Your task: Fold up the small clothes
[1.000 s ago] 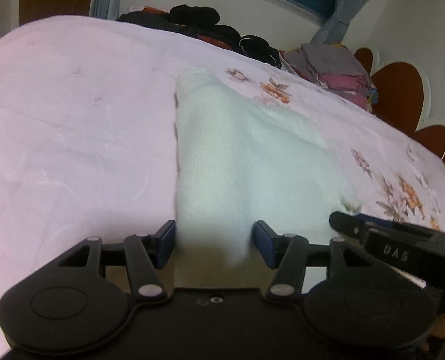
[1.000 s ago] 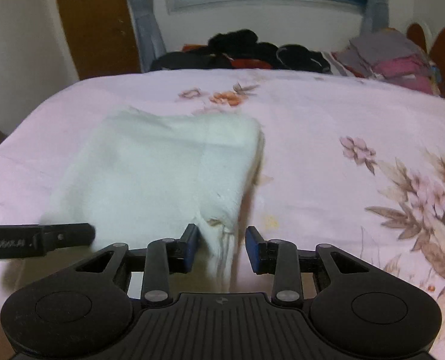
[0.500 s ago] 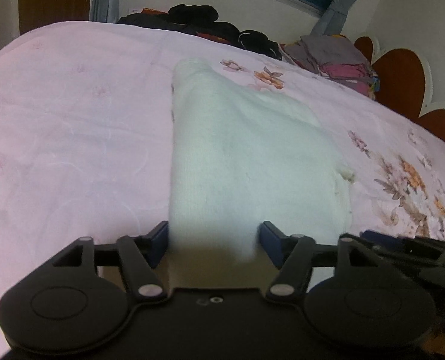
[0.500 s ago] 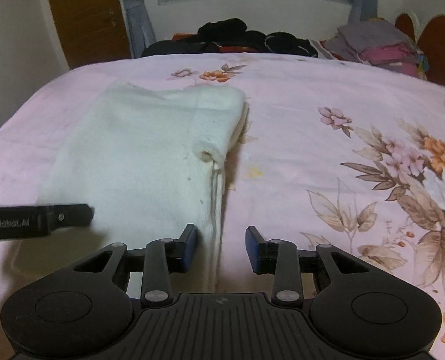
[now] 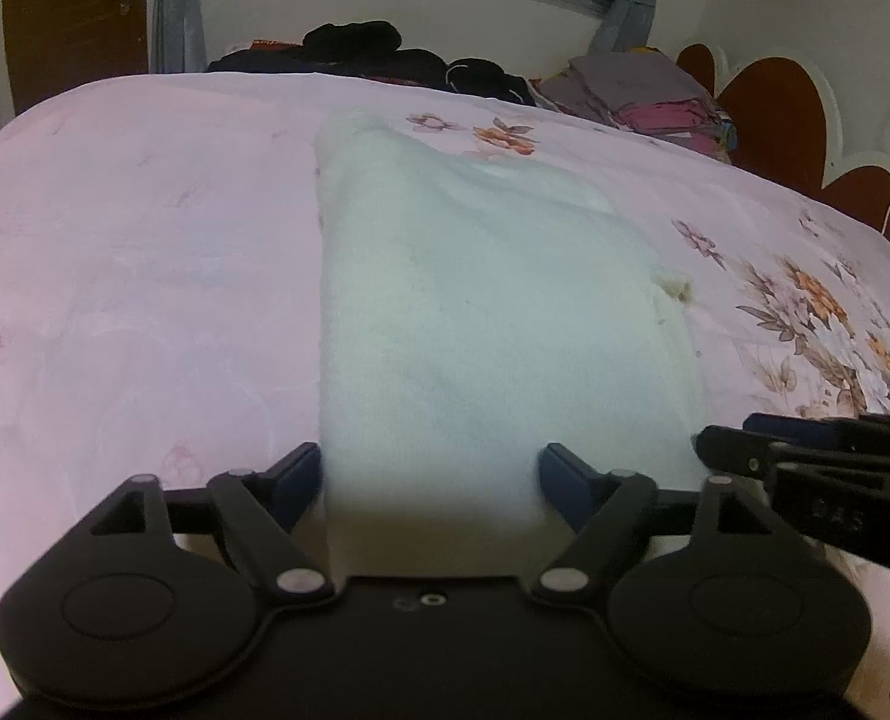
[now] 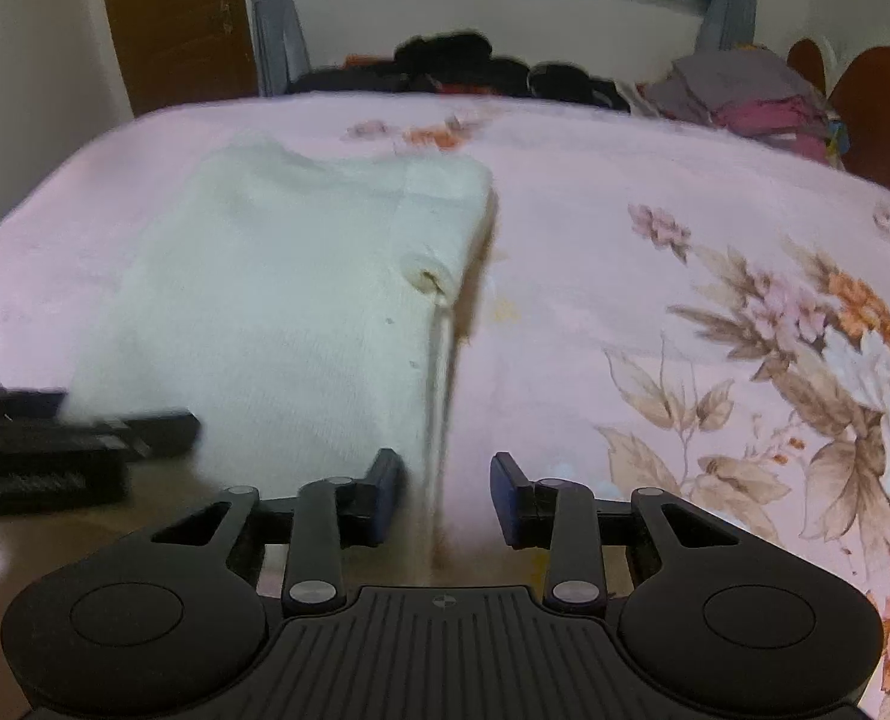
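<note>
- Bedroom setting: a bed (image 5: 144, 252) with a pink floral sheet serves as the work surface; a window, curtains and a pile of dark clothes (image 5: 384, 51) lie beyond its far edge, and a stack of folded clothes (image 5: 643, 90) sits at the far right corner.
- Task item: a white knitted garment (image 5: 475, 312) lies flat near the middle of the bed, reaching to the near edge. It appears folded lengthwise into a long panel, with a small frayed spot on its right edge.
- Left gripper (image 5: 429, 480): the jaws have just been opening and now stand wide. The garment's near end lies between them, but the pads do not press on it.
- Right gripper (image 6: 445, 498): narrow gap, nothing clamped. The garment's right edge runs between the jaws, untouched.
- Change: compared with a second ago, the garment lies flatter, and more of its length shows ahead of both grippers.
- Assessment: the lengthwise fold appears released and complete. A crosswise fold, near end toward far end, is probably the next step.
</note>
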Action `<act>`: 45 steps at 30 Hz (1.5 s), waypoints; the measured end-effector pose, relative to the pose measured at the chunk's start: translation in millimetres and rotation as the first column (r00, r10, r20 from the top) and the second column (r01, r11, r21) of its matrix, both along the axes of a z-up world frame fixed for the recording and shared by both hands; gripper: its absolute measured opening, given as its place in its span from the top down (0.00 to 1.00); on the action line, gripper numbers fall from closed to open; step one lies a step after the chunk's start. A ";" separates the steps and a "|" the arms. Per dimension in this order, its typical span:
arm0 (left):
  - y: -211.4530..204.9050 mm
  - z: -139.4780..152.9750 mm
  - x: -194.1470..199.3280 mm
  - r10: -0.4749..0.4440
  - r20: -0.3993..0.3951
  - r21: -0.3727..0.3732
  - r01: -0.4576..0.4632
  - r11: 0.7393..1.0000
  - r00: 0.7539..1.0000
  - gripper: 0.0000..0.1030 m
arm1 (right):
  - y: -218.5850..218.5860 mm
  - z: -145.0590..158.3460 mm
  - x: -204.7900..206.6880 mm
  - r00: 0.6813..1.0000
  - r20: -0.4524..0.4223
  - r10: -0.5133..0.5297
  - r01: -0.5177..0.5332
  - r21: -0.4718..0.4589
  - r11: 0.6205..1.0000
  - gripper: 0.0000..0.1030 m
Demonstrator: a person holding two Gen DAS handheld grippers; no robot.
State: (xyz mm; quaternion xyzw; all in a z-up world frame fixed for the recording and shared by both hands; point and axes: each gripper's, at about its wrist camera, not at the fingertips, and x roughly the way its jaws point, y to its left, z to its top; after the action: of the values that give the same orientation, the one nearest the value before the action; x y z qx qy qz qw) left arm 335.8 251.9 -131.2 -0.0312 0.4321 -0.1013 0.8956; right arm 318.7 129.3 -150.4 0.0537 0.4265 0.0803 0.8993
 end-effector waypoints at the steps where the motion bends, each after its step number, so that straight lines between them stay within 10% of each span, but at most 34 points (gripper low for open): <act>1: 0.6 0.1 1.0 0.002 -0.004 -0.001 -0.002 1.000 1.000 0.20 | 0.3 0.8 -2.9 1.000 0.007 -0.002 0.002 0.023 1.000 0.66; 11: 1.5 2.0 7.3 0.046 -0.054 0.004 -0.046 0.999 0.997 0.00 | -0.3 -17.9 -1.8 1.000 0.004 0.004 -0.004 -0.042 0.999 0.52; 25: -15.5 20.1 -15.2 0.118 -0.027 0.203 -0.110 0.973 0.993 0.00 | 5.9 -11.1 -3.8 0.999 0.031 0.035 -0.032 -0.092 0.995 0.50; 45: -39.6 125.2 -158.9 0.214 0.117 0.175 -0.232 0.957 0.970 0.01 | -52.4 86.4 -143.3 0.987 0.150 0.050 -0.059 0.054 0.997 0.13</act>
State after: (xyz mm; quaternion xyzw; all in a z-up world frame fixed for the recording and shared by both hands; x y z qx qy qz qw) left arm 176.9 212.4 -6.0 0.0098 0.3893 0.0402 0.9202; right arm 175.4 77.0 -64.0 0.0622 0.3572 0.1211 0.9241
